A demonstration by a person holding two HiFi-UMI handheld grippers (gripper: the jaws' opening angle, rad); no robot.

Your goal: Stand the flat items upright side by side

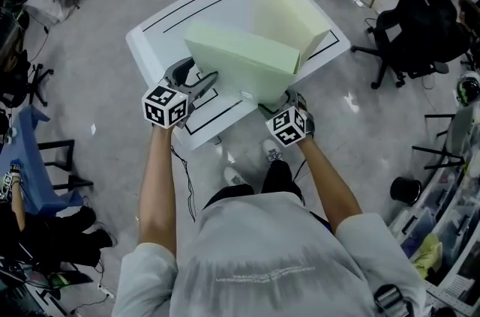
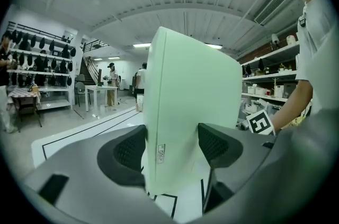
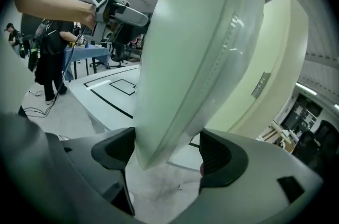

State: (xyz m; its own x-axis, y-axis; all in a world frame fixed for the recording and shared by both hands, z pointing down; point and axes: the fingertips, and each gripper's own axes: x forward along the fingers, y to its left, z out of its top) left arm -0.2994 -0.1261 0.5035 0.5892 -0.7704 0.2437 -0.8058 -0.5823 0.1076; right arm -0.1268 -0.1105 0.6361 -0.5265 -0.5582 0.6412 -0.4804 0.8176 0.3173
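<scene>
The left claw (image 2: 174, 148) and right claw (image 3: 167, 154) each pinch the green slab (image 1: 240, 57) between pads.

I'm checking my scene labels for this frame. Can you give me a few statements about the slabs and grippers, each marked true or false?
1. The green slab sits between the jaws of both the left gripper and the right gripper. True.
2. The cream slab lies flat on the table. False: it stands on edge behind the green slab.
3. The left gripper is empty. False: it is closed on the green slab.
4. The white table carries black lines. True.
</scene>
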